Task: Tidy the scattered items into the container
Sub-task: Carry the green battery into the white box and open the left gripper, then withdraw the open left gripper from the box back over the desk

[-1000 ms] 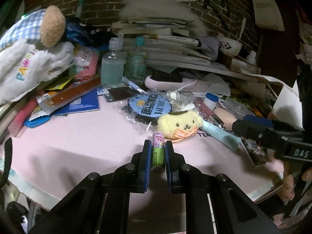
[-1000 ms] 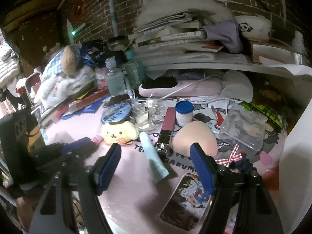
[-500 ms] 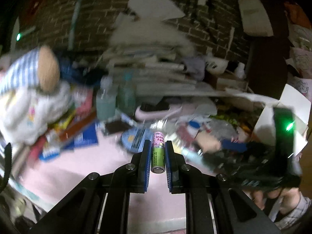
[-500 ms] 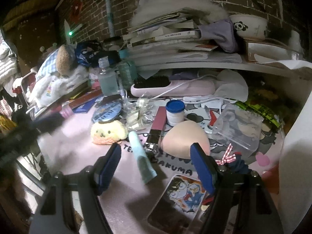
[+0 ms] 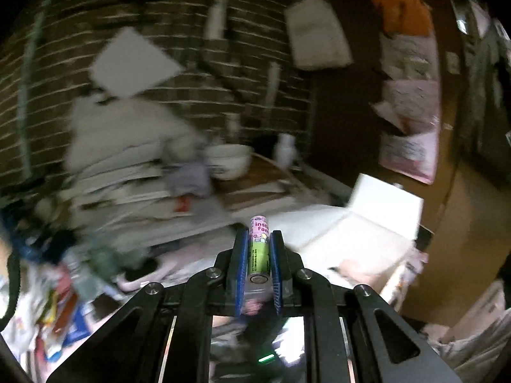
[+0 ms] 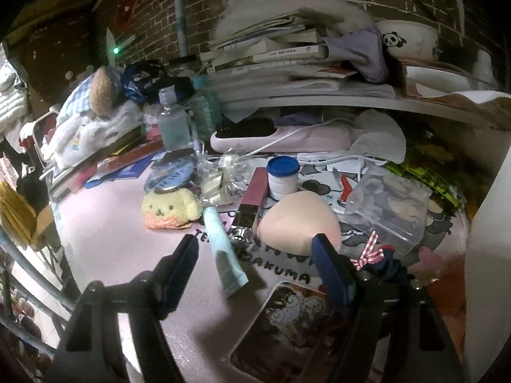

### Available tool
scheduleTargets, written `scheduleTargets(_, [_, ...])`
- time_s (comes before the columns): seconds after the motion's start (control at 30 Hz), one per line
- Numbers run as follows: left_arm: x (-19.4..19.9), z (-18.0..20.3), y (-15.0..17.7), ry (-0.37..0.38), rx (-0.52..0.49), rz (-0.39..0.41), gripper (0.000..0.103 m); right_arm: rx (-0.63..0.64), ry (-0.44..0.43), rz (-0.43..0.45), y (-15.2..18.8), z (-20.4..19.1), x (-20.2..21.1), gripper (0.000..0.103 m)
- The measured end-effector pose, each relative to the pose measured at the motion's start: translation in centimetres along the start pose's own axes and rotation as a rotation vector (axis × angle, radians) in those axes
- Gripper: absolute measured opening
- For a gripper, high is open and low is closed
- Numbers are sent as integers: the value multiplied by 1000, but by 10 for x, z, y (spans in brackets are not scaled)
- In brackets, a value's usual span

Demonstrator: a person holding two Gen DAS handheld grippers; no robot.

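Left wrist view is smeared with motion blur, so the book stack (image 5: 127,175) and white bowl (image 5: 228,159) by the brick wall are barely readable. The left hand-held gripper (image 5: 258,249) is clamped tight on a small pink-and-green tube (image 5: 259,249), held up off the desk, aimed slightly downward. The right hand-held gripper (image 6: 255,268) hangs wide apart and empty over the pink desk (image 6: 111,223), straddling a pale blue tube (image 6: 223,249) near a yellow plush (image 6: 169,207).

left hand-held gripper (image 5: 258,239) | raised off table | green tube (image 5: 259,249) lifted
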State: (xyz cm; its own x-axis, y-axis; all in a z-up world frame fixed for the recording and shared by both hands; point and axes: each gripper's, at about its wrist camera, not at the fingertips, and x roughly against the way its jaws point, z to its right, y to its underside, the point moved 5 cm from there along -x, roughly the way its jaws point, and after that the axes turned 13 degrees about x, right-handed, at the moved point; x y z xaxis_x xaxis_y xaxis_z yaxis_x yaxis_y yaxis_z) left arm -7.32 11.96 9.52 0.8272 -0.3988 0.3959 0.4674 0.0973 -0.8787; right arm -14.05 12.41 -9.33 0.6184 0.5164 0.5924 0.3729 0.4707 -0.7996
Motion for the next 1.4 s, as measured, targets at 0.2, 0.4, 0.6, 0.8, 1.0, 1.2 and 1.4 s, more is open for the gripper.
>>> scheduleTargets(0.2, [-60, 71, 14, 105, -101, -189, 9, -2, -22, 15, 0, 0, 2, 71])
scheduleTargets(0.4, [-117, 107, 36, 62, -177, -375, 9, 0, -33, 28, 0, -1, 4, 71])
scheduleTargets(0.6, [-153, 104, 53, -58, -212, -519, 9, 1, -35, 36, 0, -1, 5, 71])
scheduleTargets(0.8, [-168, 97, 62, -118, -236, -585, 9, 4, -40, 40, -1, -2, 6, 71])
scheduleTargets(1.0, [-183, 92, 68, -169, -256, -627, 9, 2, -41, 40, -1, -2, 6, 71])
scheduleTargets(1.2, [-191, 87, 68, -203, -260, -633, 9, 3, -42, 40, -1, -3, 6, 71])
scheduleTargets(1.4, [-190, 90, 67, -194, -268, -628, 20, 2, -40, 40, -1, -2, 6, 71])
